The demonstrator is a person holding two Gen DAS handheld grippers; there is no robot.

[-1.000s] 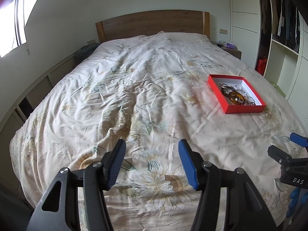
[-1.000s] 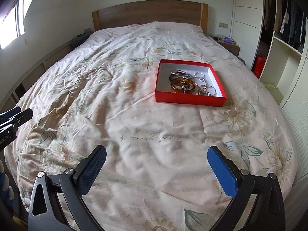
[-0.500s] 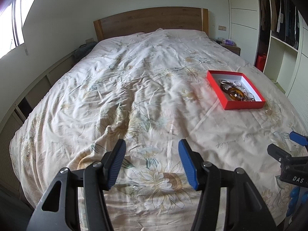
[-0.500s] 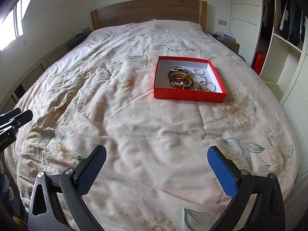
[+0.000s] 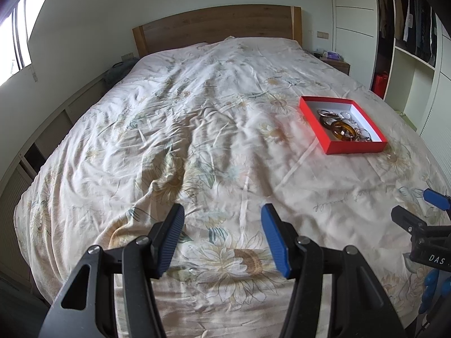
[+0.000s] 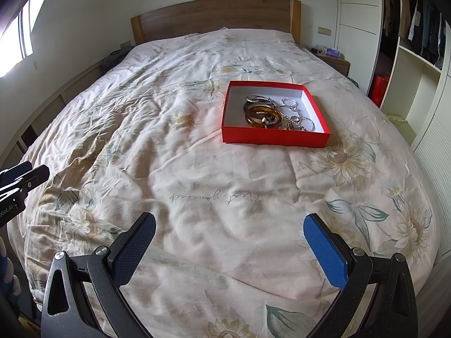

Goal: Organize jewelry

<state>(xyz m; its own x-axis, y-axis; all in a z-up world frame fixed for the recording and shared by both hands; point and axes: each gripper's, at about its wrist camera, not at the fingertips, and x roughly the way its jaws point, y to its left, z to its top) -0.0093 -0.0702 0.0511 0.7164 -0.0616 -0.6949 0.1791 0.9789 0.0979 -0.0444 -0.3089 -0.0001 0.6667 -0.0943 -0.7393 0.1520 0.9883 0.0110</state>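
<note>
A red box (image 6: 274, 139) with a white inside lies on the bed (image 6: 197, 174); it also shows at the right in the left wrist view (image 5: 353, 148). In it lie an amber bangle (image 6: 263, 117), silver bangles (image 6: 258, 100) and a silver chain with rings (image 6: 300, 121). My right gripper (image 6: 229, 238) is open and empty, over the bedspread well short of the box. My left gripper (image 5: 222, 232) is open and empty, over the foot of the bed, left of the box. The right gripper's tip shows at the right edge of the left wrist view (image 5: 420, 222).
A wooden headboard (image 6: 214, 18) stands at the far end. A bedside table (image 6: 332, 59) and an open wardrobe with hanging clothes (image 6: 417, 28) are at the right. A low shelf (image 5: 50, 129) runs along the left wall under a window (image 5: 19, 36).
Both cameras have pulled back or tilted a little, so the box sits slightly farther away in both views. Both grippers stay open and empty.
</note>
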